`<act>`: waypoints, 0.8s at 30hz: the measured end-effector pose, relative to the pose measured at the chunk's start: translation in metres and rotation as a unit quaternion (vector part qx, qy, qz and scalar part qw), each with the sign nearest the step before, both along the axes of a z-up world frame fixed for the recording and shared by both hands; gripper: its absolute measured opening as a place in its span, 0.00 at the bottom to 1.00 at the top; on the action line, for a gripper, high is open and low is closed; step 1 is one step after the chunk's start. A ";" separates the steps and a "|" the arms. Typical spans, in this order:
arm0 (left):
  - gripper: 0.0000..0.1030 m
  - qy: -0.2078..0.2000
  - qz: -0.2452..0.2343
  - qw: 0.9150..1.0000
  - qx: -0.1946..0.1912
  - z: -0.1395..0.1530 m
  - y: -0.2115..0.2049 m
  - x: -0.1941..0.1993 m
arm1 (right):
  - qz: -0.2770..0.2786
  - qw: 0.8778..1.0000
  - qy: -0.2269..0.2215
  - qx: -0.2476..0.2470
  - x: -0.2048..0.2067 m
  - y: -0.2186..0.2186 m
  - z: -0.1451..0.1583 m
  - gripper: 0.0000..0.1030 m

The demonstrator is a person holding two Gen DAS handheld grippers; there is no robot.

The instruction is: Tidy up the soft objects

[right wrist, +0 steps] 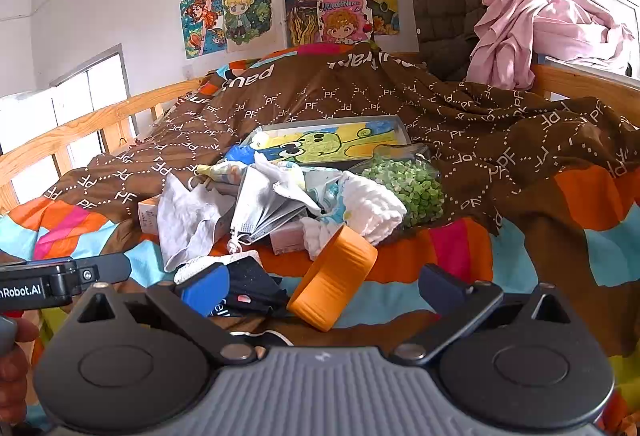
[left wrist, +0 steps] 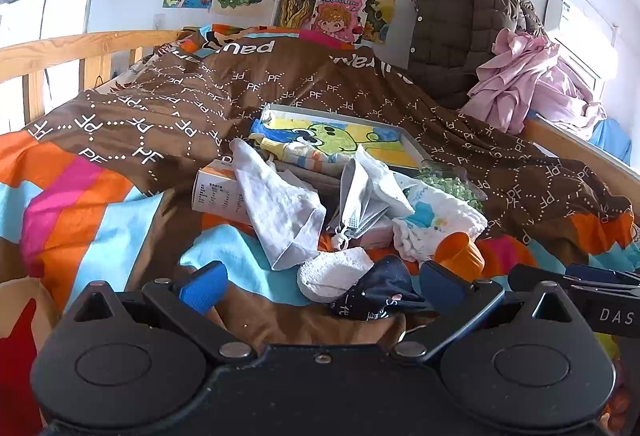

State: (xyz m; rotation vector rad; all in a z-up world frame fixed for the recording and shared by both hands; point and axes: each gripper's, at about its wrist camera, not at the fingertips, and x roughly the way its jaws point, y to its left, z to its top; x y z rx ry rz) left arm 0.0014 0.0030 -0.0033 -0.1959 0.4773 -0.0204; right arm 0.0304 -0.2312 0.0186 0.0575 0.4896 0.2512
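A heap of soft things lies on the bed's colourful quilt (left wrist: 120, 203): a grey-white cloth (left wrist: 280, 207), a grey face mask (left wrist: 360, 203), a white knitted towel (left wrist: 436, 220), a white sock (left wrist: 332, 272) and a dark navy sock (left wrist: 384, 292). My left gripper (left wrist: 320, 288) stands open just in front of the two socks, nothing between its fingers. My right gripper (right wrist: 324, 288) is open too, with the navy sock (right wrist: 256, 288) and an orange cup (right wrist: 332, 280) lying on the quilt between its fingers, untouched. The mask (right wrist: 268, 203) and towel (right wrist: 372, 207) lie beyond.
A framed frog drawing (left wrist: 340, 139) and a bag of green pieces (right wrist: 408, 187) sit behind the heap, with a small white box (left wrist: 220, 191) at its left. A wooden rail (left wrist: 80, 47) runs along the left. A brown coat (left wrist: 460, 31) and pink clothes (left wrist: 532, 83) hang at the right.
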 end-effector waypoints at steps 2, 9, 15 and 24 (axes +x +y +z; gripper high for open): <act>0.99 0.000 0.000 1.000 0.000 0.000 0.000 0.000 | 0.000 1.000 0.000 0.000 0.000 0.000 0.000 1.00; 0.99 -0.001 -0.003 1.000 -0.002 -0.001 -0.002 0.001 | 0.000 1.000 0.000 -0.001 0.000 0.000 0.000 1.00; 0.99 0.000 -0.004 1.000 -0.005 -0.001 -0.004 0.001 | 0.000 1.000 0.001 -0.001 0.000 0.000 -0.001 1.00; 0.99 0.001 -0.009 1.000 -0.015 -0.002 -0.001 0.000 | 0.001 1.000 0.002 -0.001 -0.001 0.002 0.000 1.00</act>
